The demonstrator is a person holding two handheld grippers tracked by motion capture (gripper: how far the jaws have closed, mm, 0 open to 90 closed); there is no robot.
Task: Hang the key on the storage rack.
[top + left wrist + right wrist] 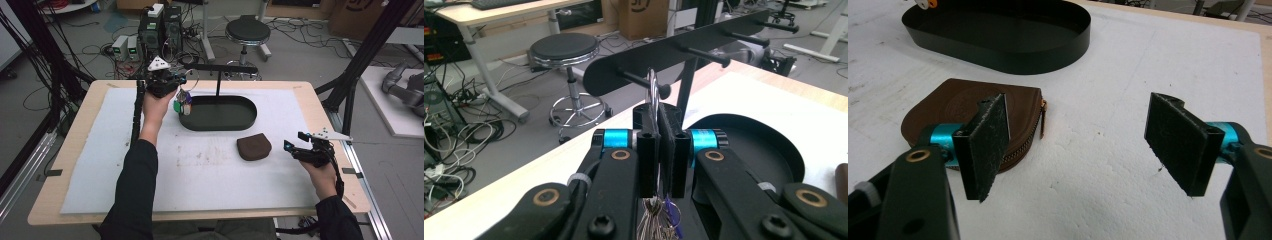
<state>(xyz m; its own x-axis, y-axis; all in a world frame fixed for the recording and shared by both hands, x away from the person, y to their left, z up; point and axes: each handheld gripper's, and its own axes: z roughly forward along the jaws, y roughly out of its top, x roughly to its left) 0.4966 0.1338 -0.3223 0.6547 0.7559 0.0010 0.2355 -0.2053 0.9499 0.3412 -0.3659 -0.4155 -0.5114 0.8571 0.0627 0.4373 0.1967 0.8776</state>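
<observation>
No word, brand or number can be read with any certainty: the cardboard box [640,17] behind the table bears a dark printed mark cut off at the top edge, and the brown pouch [968,112] carries a round embossed emblem too faint to read

Even, soft indoor light with faint shadows; the high view looks slightly blurred, perhaps low resolution.
</observation>
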